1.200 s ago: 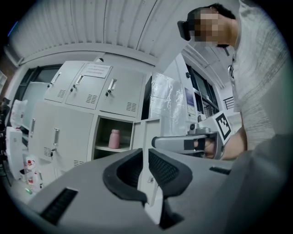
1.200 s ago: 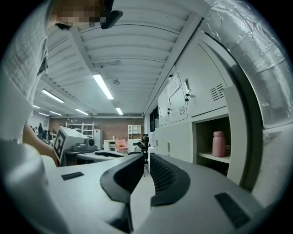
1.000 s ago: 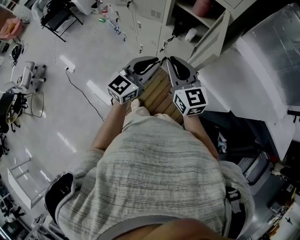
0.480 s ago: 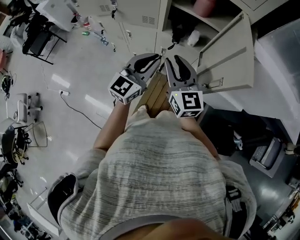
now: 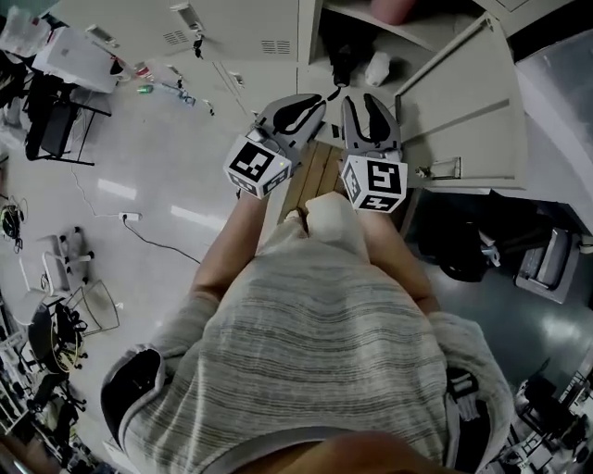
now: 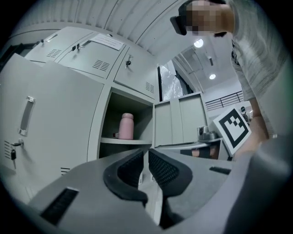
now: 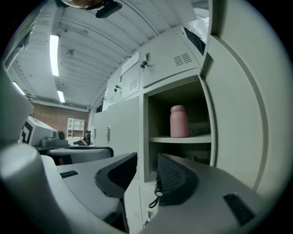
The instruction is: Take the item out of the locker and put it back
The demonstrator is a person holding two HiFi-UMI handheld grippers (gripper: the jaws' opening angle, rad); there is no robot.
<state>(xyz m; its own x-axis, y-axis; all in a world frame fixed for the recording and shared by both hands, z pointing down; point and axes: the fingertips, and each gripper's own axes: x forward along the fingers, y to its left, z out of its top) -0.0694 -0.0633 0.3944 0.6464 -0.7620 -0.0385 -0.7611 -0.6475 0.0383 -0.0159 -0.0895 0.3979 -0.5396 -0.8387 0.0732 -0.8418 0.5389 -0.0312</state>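
Note:
A pink bottle (image 6: 127, 126) (image 7: 179, 121) stands upright on the shelf of an open locker (image 7: 176, 139); in the head view only its bottom part (image 5: 389, 8) shows at the top edge. My left gripper (image 6: 147, 161) (image 5: 313, 100) is shut and empty, level, in front of the locker and short of it. Beside it, my right gripper (image 7: 147, 171) (image 5: 363, 97) has just been opening its jaws; nothing is between them. It points at the locker's opening, below the shelf.
The locker door (image 5: 463, 102) (image 7: 242, 114) stands swung open on the right. A white object (image 5: 377, 68) and a dark one (image 5: 341, 60) lie in the space under the shelf. Closed lockers (image 6: 50, 123) stand to the left. Keys hang from locks (image 7: 146, 61).
Both grippers have moved forward and lower toward the open locker, which now fills more of the head view. The right gripper's jaws have parted.

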